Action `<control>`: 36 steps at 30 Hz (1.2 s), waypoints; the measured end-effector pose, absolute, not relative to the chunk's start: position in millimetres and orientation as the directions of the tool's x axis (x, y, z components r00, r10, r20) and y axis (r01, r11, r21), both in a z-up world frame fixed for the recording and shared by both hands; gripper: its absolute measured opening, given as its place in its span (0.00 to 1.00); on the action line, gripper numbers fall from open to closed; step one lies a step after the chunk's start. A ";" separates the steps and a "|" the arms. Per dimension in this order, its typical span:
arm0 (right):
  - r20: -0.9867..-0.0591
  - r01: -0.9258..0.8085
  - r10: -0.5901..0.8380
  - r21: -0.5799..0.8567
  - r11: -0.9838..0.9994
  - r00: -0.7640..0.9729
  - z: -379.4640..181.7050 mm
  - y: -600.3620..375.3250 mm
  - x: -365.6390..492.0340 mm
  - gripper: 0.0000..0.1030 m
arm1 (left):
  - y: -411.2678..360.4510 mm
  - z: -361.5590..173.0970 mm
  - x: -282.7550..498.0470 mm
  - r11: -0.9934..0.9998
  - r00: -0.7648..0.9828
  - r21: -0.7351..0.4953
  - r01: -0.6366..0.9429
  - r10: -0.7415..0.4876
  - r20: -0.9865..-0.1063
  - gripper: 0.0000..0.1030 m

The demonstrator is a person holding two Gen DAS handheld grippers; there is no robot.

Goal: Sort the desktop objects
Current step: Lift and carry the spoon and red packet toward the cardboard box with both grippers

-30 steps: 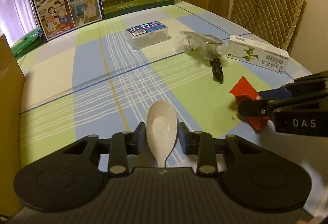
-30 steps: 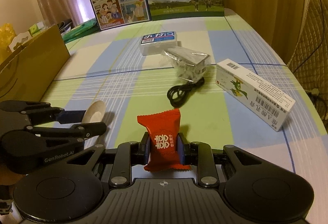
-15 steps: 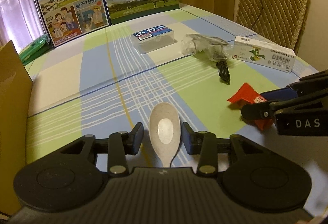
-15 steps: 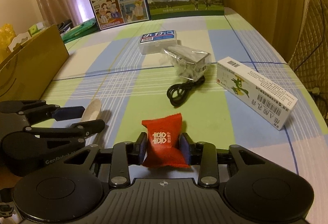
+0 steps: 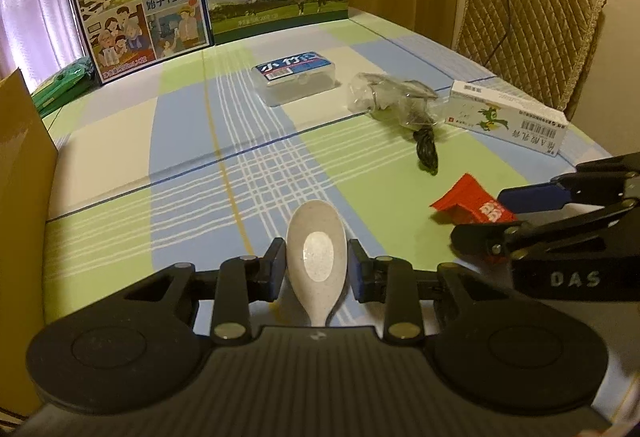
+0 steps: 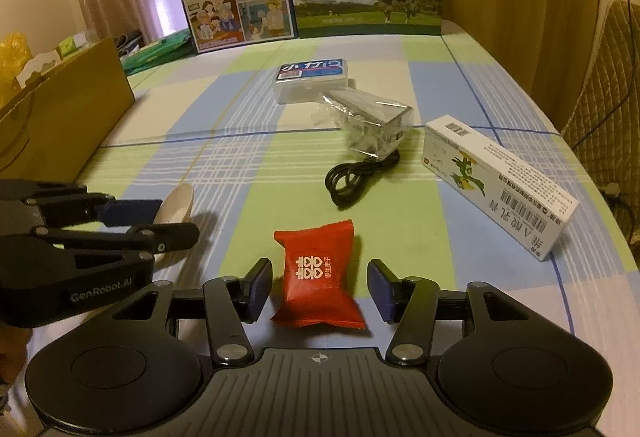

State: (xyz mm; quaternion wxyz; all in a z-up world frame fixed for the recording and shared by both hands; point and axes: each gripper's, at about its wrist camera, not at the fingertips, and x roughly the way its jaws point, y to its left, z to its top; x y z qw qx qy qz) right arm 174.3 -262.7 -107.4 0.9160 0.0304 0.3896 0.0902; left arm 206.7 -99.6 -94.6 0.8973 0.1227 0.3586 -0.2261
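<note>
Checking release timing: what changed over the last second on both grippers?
The right gripper opened and let go of the red candy packet, which now lies on the tablecloth between its spread fingers. The left gripper opened slightly around the spoon, gaps now showing on both sides. The cable, toothpaste box and clear case stayed put.

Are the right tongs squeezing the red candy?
Apart. The right wrist view shows the right tongs spread wide, with tablecloth showing between each pad and the red candy.
</note>
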 end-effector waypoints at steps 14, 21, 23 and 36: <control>-0.684 -0.158 0.155 0.059 0.986 0.712 -101.4 -254.7 172.0 0.24 | -99.2 -79.6 204.6 0.868 0.640 0.034 0.496 -0.339 -0.689 0.26; -0.644 -0.136 0.170 0.103 0.985 0.746 -84.0 -261.2 169.6 0.24 | -99.2 -55.9 198.2 0.866 0.664 0.031 0.500 -0.360 -0.655 0.26; -0.631 -0.135 0.171 0.106 0.985 0.757 -76.5 -261.0 167.4 0.24 | -97.3 -47.2 195.2 0.867 0.672 0.026 0.497 -0.366 -0.644 0.26; -0.543 -0.233 0.258 0.116 0.965 0.799 -11.0 -210.3 146.0 0.24 | -42.7 26.5 174.7 0.907 0.758 0.035 0.419 -0.328 -0.563 0.26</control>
